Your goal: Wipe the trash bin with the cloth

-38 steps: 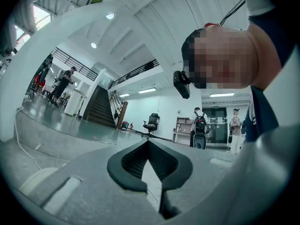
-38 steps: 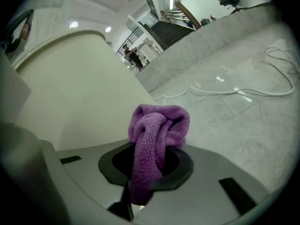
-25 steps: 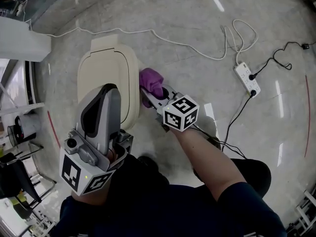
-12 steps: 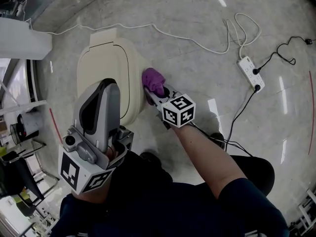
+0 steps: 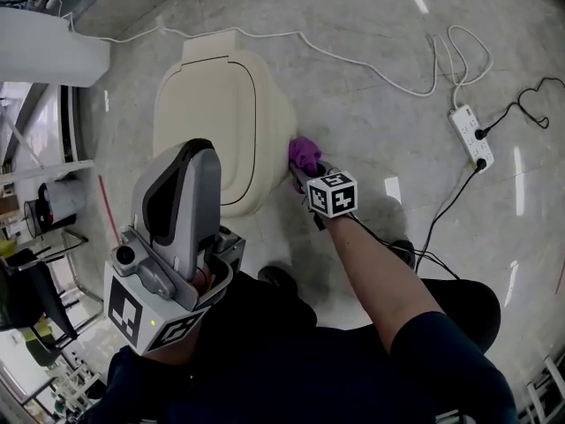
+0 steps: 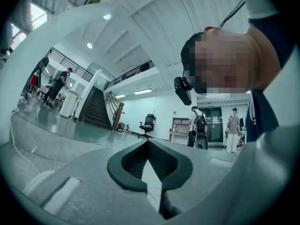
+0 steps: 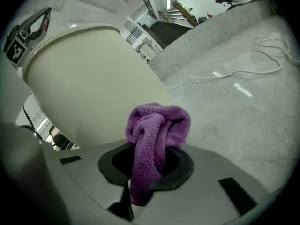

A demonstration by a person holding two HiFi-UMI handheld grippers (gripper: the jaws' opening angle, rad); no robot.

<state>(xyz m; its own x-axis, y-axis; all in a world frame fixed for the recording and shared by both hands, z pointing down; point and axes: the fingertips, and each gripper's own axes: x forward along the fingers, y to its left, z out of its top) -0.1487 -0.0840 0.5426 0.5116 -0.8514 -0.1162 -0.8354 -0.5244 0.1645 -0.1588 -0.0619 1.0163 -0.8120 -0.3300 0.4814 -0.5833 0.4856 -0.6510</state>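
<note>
Trash bin (image 5: pixel 221 104): cream, lid down, stood on the floor. Cloth (image 7: pixel 157 125): purple, bunched, pinched in the right gripper (image 5: pixel 302 173) and set against the bin's right side wall, below the lid rim. Left gripper (image 6: pixel 149 144): jaws pressed together on nothing, held clear of the bin. Step judged: wiping the side wall. Next move likely called for sliding the cloth along that wall under steady pressure.

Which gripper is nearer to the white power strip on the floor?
Right. The right gripper, shut on the purple cloth, is at the bin's right side, the side toward the power strip. The left gripper is raised farther left, over the bin's near edge.
</note>
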